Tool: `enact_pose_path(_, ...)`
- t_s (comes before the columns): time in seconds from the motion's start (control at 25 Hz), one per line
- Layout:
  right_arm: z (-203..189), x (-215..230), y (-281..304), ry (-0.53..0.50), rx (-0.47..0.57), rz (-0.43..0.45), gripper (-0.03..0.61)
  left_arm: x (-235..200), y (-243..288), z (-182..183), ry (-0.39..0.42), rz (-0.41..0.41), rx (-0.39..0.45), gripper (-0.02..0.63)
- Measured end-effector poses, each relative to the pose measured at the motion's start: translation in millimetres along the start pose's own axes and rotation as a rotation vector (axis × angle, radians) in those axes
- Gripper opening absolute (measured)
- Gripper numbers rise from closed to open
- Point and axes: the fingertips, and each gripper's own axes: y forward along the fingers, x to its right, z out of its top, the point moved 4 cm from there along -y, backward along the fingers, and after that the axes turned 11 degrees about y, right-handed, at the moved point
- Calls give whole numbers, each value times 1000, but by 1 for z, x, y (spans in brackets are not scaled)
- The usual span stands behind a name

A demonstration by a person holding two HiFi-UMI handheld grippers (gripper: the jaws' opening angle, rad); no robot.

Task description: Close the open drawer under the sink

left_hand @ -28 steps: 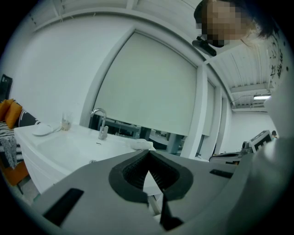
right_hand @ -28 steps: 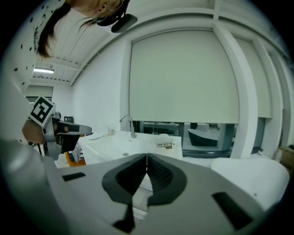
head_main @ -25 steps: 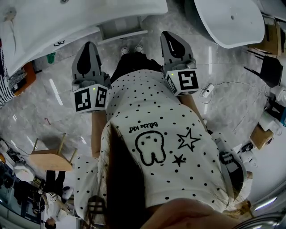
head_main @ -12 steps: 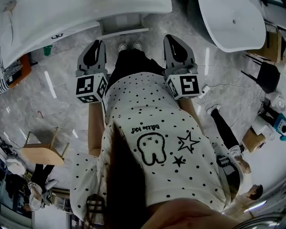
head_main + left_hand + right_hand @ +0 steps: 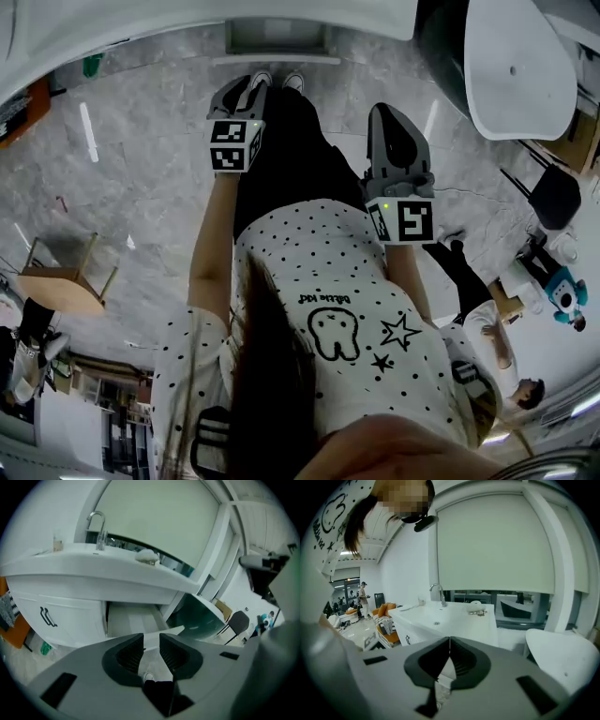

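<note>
Approaching: my left gripper (image 5: 151, 643) faces the open drawer (image 5: 129, 619) under the sink (image 5: 93, 566), jaws opening on nothing. Right gripper (image 5: 449, 644) pinched together, empty. Next I'd push the drawer front in.

White sink (image 5: 93, 571) and drawer (image 5: 129, 620), grey marbled floor (image 5: 141, 169), black-dotted white shirt (image 5: 309, 253) with black stars

L gripper (image 5: 246, 89) is held far out front, pointing fwd & down. Its jaws stand apart w/ a narrow gap and are opening, nothing btwn the pads. L arm (image 5: 211, 248) is stretched almost straight, forearm bare. R gripper (image 5: 392, 117) sits nearer the body on the right side, tilted a bit down. Its jaw tips meet, nothing held. R forearm (image 5: 405, 272) runs close along the torso.
</note>
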Motion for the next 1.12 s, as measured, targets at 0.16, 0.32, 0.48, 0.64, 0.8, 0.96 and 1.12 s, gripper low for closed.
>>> enact_pose_path(0.16, -44, 5, 29, 43, -60, -13, 14, -11, 85, -72, 2, 6, -121, 109)
enact_pose_path(0.32, -81, 2, 35, 85, -120, -27, 12, -17, 132, -103, -18, 37, -122, 127)
enact_pose_path(0.48, -106, 7, 36, 123, -173, -60, 12, -23, 164, -115, -4, 56, -113, 155)
enact_pose_path(0.64, -123, 25, 32, 154, -190, -102, 14, -23, 190, -120, 4, 90, -116, 164)
enact_pose_path(0.8, -144, 29, 31, 184, -218, -125, 14, -28, 205, -127, -9, 96, -113, 170)
enact_pose_path(0.96, -155, 32, 33, 210, -244, -133, 14, -26, 210, -124, 34, 85, -92, 147)
enact_pose_path(1.12, -155, 34, 36, 214, -240, -141, 12, -25, 212, -123, 44, 76, -81, 137)
